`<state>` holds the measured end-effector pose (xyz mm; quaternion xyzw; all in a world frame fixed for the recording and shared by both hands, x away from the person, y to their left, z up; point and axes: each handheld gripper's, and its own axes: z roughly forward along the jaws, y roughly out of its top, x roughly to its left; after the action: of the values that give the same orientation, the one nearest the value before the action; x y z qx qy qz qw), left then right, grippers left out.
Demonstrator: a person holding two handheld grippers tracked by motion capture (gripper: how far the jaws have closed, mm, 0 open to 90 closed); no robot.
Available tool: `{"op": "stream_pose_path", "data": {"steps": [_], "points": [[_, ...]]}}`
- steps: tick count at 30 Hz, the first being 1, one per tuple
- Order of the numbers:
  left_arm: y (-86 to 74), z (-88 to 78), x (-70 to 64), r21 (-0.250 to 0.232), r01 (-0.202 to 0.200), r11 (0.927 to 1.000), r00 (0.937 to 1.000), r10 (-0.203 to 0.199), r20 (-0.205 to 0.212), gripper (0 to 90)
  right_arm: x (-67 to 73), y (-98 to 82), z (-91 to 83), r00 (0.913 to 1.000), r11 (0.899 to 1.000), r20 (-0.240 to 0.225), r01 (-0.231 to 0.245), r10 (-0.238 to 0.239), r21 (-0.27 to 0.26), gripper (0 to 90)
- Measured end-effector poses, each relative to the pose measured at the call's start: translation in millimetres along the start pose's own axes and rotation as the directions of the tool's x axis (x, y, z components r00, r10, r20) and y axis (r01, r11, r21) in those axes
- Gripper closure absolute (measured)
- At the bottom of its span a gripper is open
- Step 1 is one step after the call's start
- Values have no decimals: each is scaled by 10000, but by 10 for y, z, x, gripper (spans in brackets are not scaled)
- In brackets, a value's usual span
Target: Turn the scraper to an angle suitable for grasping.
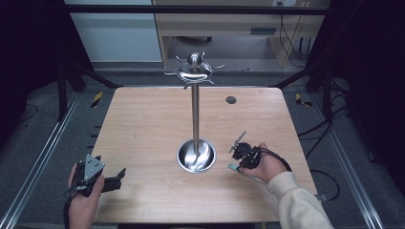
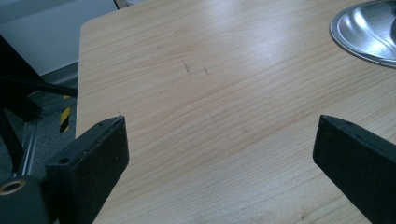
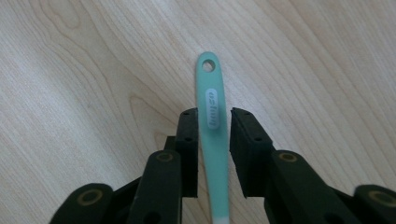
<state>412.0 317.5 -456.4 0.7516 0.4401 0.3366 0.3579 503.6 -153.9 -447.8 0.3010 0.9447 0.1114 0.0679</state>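
A mint-green utensil handle [image 3: 213,100] with a hole at its tip and a white label lies along the wooden table [image 1: 143,124]. My right gripper [image 3: 213,114] straddles it, jaws slightly apart, with a thin gap beside the handle. From above, the right gripper [image 1: 237,162] sits right of the steel dish, and the green tip [image 1: 232,167] pokes out by the hand. A steel stand [image 1: 195,114] rises from that round dish [image 1: 196,156] and carries a ring of hooks [image 1: 194,70] on top. My left gripper [image 1: 117,177] rests at the table's front left corner, jaws wide open [image 2: 219,154] over bare wood.
A small dark round hole [image 1: 231,99] marks the table's far right area. The dish rim [image 2: 369,32] shows at the upper right of the left gripper view. Black frame posts and cables stand around the table, with a pale desk behind.
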Motion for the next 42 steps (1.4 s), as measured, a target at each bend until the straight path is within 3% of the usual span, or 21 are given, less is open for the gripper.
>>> {"op": "stream_pose_path", "data": {"steps": [9, 28, 33, 36, 42], "points": [[-2, 2, -4, 42, -54, 10000, 10000, 54, -36, 32, 1, 52, 125, 9999, 9989, -123, 111, -106, 448, 687], [0, 6, -13, 60, -113, 9999, 9999, 113, 8, 33, -44, 73, 215, 9997, 9985, -233, 75, -63, 538, 721], [0, 7, -12, 77, -145, 9999, 9999, 145, -2, 33, -48, 66, 212, 9990, 9984, -386, 227, -208, 509, 740], [-4, 9, -8, 82, -96, 9999, 10000, 96, 20, 33, -55, 55, 179, 9992, 9985, -389, -43, 64, 549, 742], [-5, 5, -3, 81, -83, 9999, 10000, 83, 29, 33, -48, 31, -10, 9994, 10000, -345, -77, 78, 19, 744]]}}
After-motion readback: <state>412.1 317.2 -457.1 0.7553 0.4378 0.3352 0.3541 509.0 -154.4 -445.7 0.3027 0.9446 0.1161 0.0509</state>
